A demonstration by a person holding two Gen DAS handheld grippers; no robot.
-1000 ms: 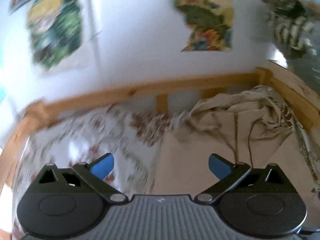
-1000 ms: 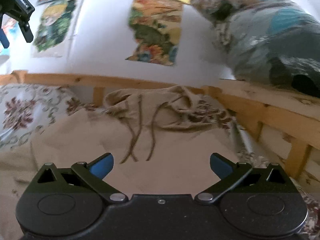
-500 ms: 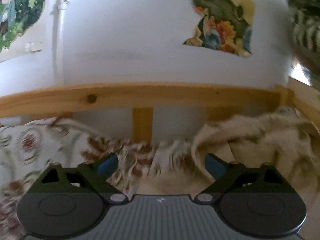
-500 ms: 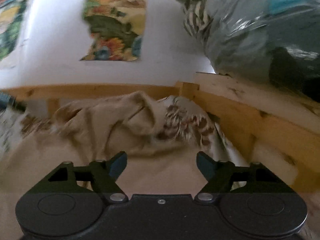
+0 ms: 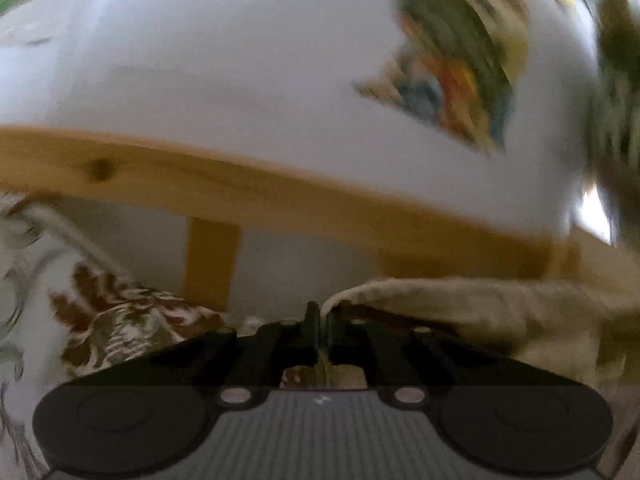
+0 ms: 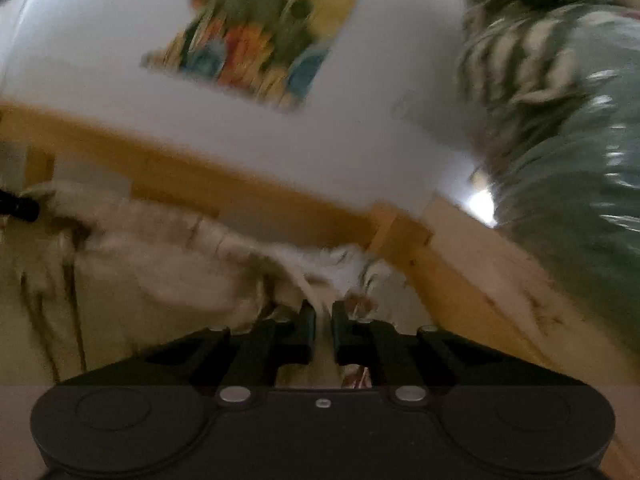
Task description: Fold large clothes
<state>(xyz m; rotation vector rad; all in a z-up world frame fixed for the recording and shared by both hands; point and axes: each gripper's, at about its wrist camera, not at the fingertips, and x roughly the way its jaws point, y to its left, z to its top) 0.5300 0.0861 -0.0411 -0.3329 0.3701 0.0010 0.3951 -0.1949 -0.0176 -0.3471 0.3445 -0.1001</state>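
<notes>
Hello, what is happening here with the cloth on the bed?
A person holds a gripper in each hand and is folding a large beige garment on a bed. The left gripper is shut on one edge of it, and the right gripper is shut on its far edge, near the corner of the wooden bed frame. Both views are blurred. A floral bedsheet lies beside it.

No text, label or number can be read in either view; both are blurred.
</notes>
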